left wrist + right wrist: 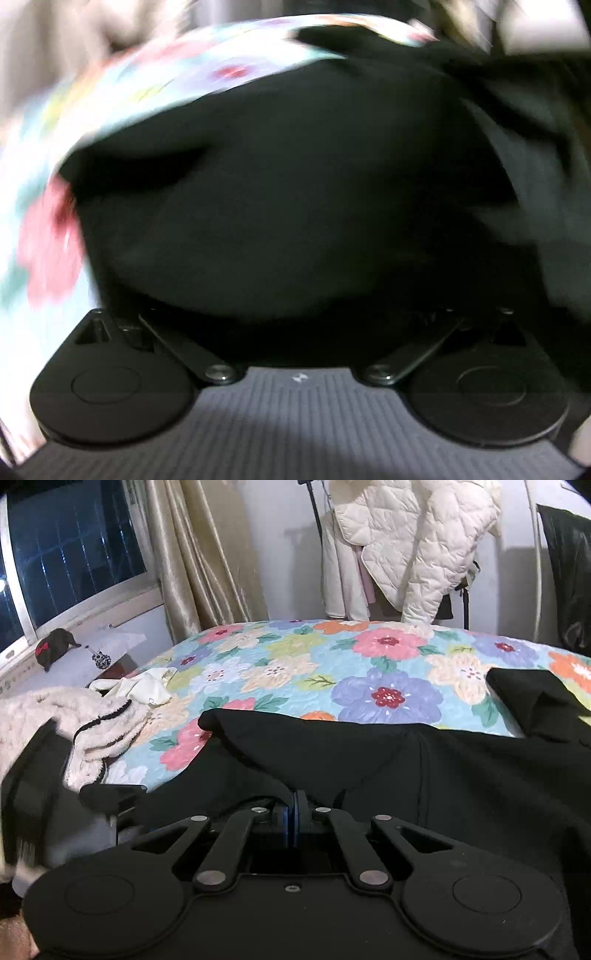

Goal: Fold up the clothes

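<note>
A black garment (406, 775) lies spread over the near part of a flower-print bedspread (369, 664). My right gripper (295, 801) is shut on a fold of it at its near edge, and the cloth rises in a ridge from the closed fingers. The left wrist view is blurred by motion. There the black garment (295, 184) fills the middle and hides the fingers of my left gripper (295, 314). Its linkage arms are spread wide apart, so it stands open. The bedspread (48, 240) shows along the left and top.
A fluffy cream garment (55, 720) and a pale cloth (147, 686) lie at the bed's left side. A white quilted jacket (417, 546) hangs on a rack behind the bed. A gold curtain (199, 554) and a dark window (74, 546) are at the back left.
</note>
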`<state>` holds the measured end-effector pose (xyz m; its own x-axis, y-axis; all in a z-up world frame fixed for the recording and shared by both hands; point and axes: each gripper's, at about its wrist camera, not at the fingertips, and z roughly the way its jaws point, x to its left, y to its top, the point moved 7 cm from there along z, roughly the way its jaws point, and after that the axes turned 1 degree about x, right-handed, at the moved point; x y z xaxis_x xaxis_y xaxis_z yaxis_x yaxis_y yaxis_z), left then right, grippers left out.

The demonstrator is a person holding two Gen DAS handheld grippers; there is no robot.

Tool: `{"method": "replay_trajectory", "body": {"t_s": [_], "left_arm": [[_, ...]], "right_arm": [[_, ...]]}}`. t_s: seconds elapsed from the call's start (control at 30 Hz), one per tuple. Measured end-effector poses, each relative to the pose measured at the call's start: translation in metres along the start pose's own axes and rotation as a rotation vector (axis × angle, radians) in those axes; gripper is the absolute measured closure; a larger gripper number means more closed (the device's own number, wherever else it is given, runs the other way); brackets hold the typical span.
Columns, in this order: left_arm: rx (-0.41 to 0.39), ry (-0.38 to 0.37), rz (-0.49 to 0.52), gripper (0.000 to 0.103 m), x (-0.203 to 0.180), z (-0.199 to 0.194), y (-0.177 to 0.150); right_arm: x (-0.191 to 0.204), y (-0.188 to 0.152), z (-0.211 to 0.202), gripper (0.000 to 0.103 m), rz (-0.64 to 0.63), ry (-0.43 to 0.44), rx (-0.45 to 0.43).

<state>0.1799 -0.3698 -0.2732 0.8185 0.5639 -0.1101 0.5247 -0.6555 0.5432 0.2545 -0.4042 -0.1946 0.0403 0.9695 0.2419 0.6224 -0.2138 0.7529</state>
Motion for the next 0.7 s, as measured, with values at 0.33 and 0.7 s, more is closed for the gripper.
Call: {"method": "replay_trajectory", "body": {"t_s": [0.33, 0.7], "left_arm": [[-0.088, 0.022, -0.176, 0.001, 0.046, -0.034, 0.007], [-0.123, 0.139, -0.271, 0.003, 0.081, -0.048, 0.006]], "right_arm": [[-0.030, -0.032, 0.003, 0.088, 0.103, 0.014, 0.041], [-0.041, -0.034, -0.025, 0.099, 0.100, -0.047, -0.038]]}}
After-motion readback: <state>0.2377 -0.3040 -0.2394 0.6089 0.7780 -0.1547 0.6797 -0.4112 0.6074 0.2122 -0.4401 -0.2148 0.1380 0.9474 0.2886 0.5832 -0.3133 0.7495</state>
